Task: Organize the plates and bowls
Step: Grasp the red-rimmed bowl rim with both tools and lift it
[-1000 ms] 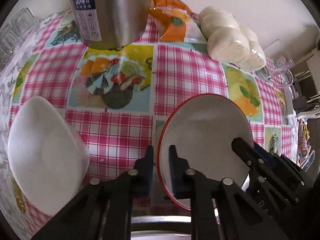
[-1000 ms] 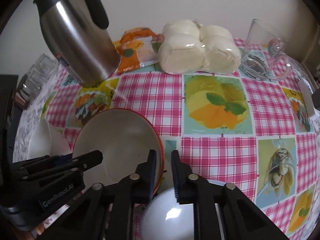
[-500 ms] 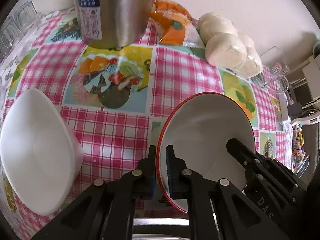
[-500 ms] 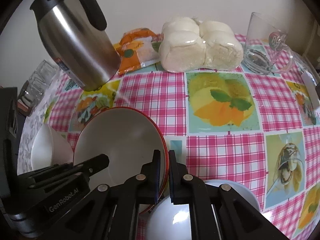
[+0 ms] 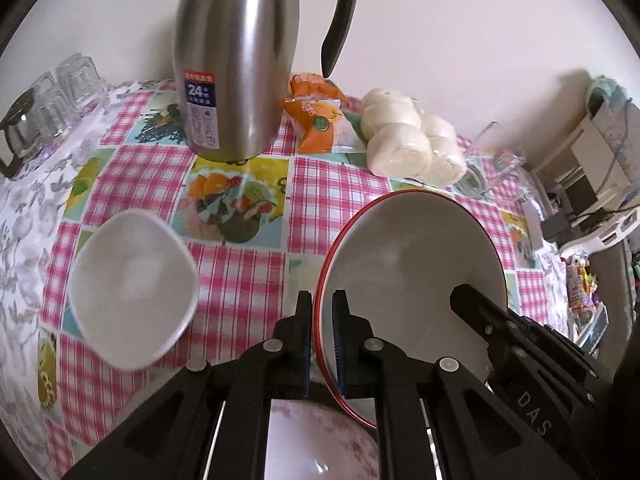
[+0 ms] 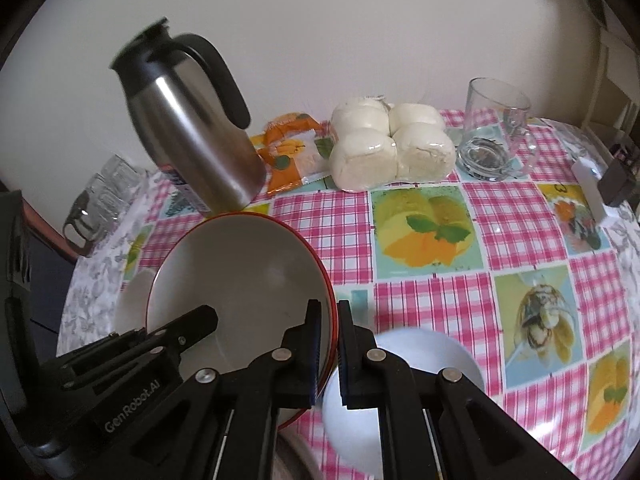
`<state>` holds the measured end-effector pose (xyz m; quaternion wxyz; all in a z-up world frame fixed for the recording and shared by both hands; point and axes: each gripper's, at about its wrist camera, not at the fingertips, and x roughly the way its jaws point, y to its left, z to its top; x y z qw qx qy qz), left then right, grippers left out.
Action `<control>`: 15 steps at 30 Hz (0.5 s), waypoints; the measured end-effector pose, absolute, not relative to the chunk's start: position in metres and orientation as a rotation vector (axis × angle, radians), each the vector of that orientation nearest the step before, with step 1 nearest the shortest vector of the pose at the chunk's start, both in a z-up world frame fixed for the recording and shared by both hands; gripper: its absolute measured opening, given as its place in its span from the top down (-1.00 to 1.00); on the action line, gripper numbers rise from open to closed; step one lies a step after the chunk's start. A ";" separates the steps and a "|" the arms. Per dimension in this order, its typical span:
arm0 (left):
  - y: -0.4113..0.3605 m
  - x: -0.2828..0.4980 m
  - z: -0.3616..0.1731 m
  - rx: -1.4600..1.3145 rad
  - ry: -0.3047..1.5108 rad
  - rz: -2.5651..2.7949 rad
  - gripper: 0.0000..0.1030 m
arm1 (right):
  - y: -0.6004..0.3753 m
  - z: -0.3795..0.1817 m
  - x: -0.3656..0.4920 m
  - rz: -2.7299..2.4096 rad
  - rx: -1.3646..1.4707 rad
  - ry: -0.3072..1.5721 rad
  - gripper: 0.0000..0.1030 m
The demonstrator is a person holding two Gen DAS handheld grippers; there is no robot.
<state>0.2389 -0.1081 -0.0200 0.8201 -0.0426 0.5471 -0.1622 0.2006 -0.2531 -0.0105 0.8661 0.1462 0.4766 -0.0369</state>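
The tall stainless-steel thermos jug with a black handle (image 5: 236,60) carries a sticker (image 5: 202,110) with a red band on top and a blue field below, where "24" reads in white; the smaller print under it is too fine to read. The black plastic right gripper (image 5: 536,380) shows pale letters "DAS" on its body. The black plastic left gripper (image 6: 132,376) bears the brand "GenRobot.AI" in grey lettering.
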 end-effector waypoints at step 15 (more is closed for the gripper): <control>-0.082 0.169 -0.011 -0.075 1.093 -0.309 0.81 | -0.232 -0.005 0.126 -0.044 0.381 0.945 0.84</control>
